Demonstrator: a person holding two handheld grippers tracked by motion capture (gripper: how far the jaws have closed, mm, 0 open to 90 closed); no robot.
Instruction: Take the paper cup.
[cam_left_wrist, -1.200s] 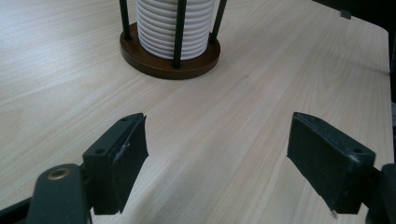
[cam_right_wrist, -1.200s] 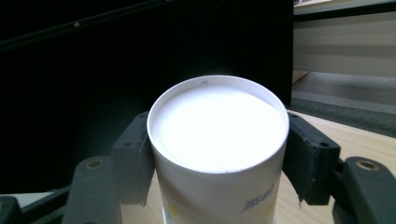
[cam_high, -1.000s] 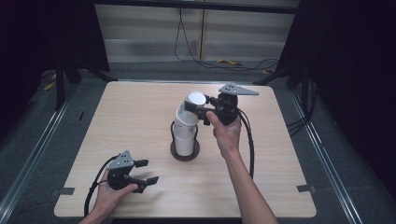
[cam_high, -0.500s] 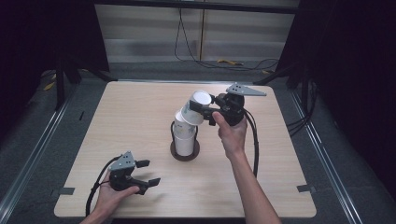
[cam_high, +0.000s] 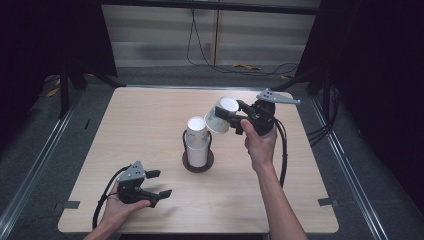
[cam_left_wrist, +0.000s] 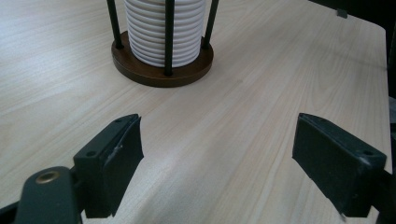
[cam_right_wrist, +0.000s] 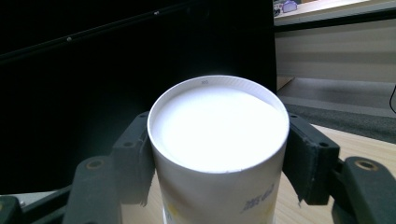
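Above the far right part of the wooden table (cam_high: 150, 120), the right gripper (cam_high: 239, 119) holds a single white paper cup (cam_high: 220, 115) in the air, its two black jaws pressed against opposite sides of the cup wall. In the right gripper view the cup (cam_right_wrist: 219, 140) sits between the jaws with its closed white base facing the camera and faint printing on its side. From the high view the cup is tilted: its long axis slants, with the base raised up and to the right toward the gripper, and the open mouth aimed down and to the left. That mouth points toward the stack of paper cups (cam_high: 197, 142), which stands upright in a round wooden holder with black rods (cam_high: 197, 162) at the table's centre. The held cup is near the stack, just up and to its right, and apart from it. The right hand is plainly the nearer of the two. The left gripper (cam_high: 156, 184) rests low near the front left edge, well apart from the stack, its jaws spread wide with nothing between them.
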